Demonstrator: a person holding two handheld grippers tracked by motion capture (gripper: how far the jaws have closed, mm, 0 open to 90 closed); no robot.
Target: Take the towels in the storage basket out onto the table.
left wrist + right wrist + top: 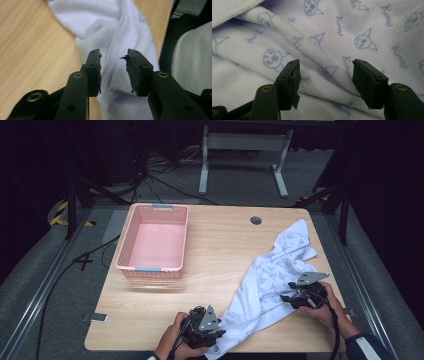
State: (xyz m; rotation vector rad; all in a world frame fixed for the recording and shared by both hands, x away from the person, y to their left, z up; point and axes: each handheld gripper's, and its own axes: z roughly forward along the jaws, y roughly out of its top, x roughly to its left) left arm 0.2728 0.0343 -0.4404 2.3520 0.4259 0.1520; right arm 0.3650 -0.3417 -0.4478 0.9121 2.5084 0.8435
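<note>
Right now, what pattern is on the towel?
Pale blue faces and lettering on white towel; clearest in right gripper view.

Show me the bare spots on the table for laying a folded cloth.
Bare wood lies between the basket and the towel, and along the near edge left of the left tool. The table's right side is crowded by towel and right tool.

A lab or recording studio, this: black curtains all around, grey carpet, loose cables on it, metal rails flanking a lone wooden table, hazard tape on the floor.
</note>
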